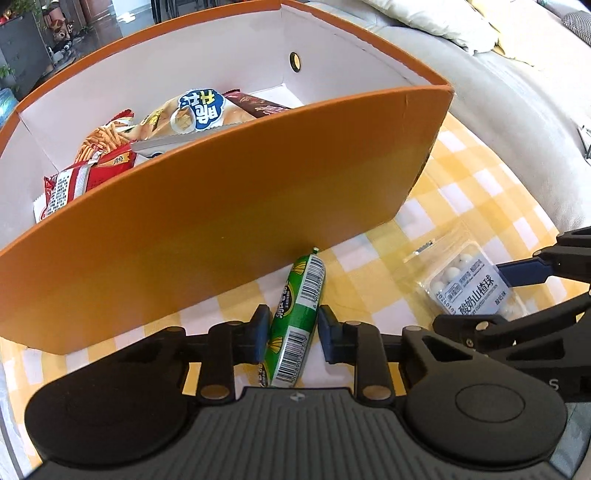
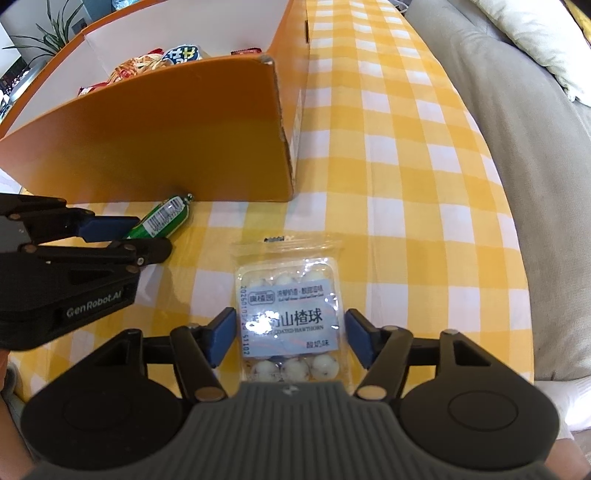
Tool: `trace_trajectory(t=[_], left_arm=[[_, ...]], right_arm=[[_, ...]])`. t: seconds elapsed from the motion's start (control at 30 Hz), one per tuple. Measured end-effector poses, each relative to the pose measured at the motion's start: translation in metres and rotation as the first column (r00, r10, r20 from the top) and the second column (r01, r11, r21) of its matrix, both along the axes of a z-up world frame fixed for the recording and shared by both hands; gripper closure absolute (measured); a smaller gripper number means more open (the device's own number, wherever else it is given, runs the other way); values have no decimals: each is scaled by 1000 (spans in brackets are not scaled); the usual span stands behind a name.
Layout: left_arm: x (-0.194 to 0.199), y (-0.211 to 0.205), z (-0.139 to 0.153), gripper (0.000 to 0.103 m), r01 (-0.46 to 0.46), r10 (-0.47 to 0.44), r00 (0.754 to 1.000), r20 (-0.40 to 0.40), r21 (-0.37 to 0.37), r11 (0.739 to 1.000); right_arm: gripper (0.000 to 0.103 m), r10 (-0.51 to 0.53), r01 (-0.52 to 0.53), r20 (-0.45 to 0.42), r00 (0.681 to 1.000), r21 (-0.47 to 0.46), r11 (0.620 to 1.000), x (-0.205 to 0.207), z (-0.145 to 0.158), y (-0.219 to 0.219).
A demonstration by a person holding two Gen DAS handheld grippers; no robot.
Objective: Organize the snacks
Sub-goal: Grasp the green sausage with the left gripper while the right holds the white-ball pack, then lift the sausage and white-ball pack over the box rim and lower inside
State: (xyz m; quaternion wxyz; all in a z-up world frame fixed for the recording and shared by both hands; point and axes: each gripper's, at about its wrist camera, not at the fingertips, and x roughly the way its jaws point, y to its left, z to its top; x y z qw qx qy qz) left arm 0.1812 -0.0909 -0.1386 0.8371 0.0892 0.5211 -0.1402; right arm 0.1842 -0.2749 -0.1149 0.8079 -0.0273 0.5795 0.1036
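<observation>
A green sausage stick lies on the yellow checked cloth against the orange box's front wall. My left gripper straddles it; the blue pads stand just beside it with small gaps, so it is open around it. It also shows in the right wrist view. A clear pack of white hawthorn balls lies flat on the cloth. My right gripper is open around it, pads close to both sides. The box holds a red fries bag, a blue-labelled bag and a brown wrapper.
The table wears a yellow and white checked cloth. A grey sofa with a cream cushion runs along the right edge. The two grippers sit side by side, the right one's fingers next to the hawthorn pack.
</observation>
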Motion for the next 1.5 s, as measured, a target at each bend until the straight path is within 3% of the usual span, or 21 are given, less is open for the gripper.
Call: trace_trajectory(t=[0.2, 0.47, 0.73, 1.13, 1.33, 1.5], left_arm=[[-8, 9, 8, 78, -27, 27, 1000, -8, -35, 999], [-29, 31, 48, 79, -90, 95, 995, 17, -165, 982], [-46, 53, 96, 79, -139, 166, 983, 80, -271, 953], [-26, 72, 160, 79, -155, 224, 953, 204, -309, 938], [-4, 78, 175, 79, -160, 238, 942, 235, -310, 937], [11, 82, 176, 79, -160, 238, 939, 248, -297, 941]], right_arm=[[48, -18, 18, -3, 1000, 1, 1000, -1, 3, -2], [48, -38, 39, -7, 999, 59, 997, -9, 30, -1], [48, 20, -33, 128, 992, 97, 995, -33, 88, 11], [48, -27, -40, 287, 958, 224, 974, -24, 157, 15], [48, -73, -18, 309, 948, 283, 959, -4, 171, 23], [48, -84, -10, 343, 936, 261, 965, 13, 174, 37]])
